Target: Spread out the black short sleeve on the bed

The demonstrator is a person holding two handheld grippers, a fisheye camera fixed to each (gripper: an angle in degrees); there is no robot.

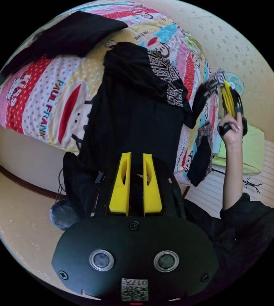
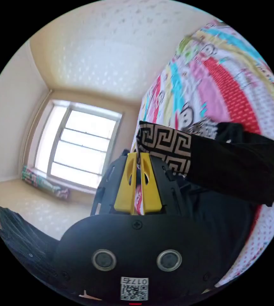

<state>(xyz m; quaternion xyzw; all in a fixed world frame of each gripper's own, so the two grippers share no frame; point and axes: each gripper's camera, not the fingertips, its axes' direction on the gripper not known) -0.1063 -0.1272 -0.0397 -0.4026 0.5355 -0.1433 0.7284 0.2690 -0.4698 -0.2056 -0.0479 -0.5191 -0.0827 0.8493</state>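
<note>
The black short-sleeve shirt lies lengthwise on the colourful cartoon bedsheet, its lower part hanging off the bed's edge towards me. My left gripper holds that lower part, its yellow jaws close together on the black cloth. One sleeve with a black-and-white key-pattern cuff is lifted sideways by my right gripper, held in a hand. In the right gripper view, the right gripper is shut on the patterned cuff, and the black sleeve stretches back over the bedsheet.
Another black garment lies at the bed's far end. A green cushion-like thing and a small fan stand beyond the bed's side. A round dark object sits on the floor. A window lights the room's end.
</note>
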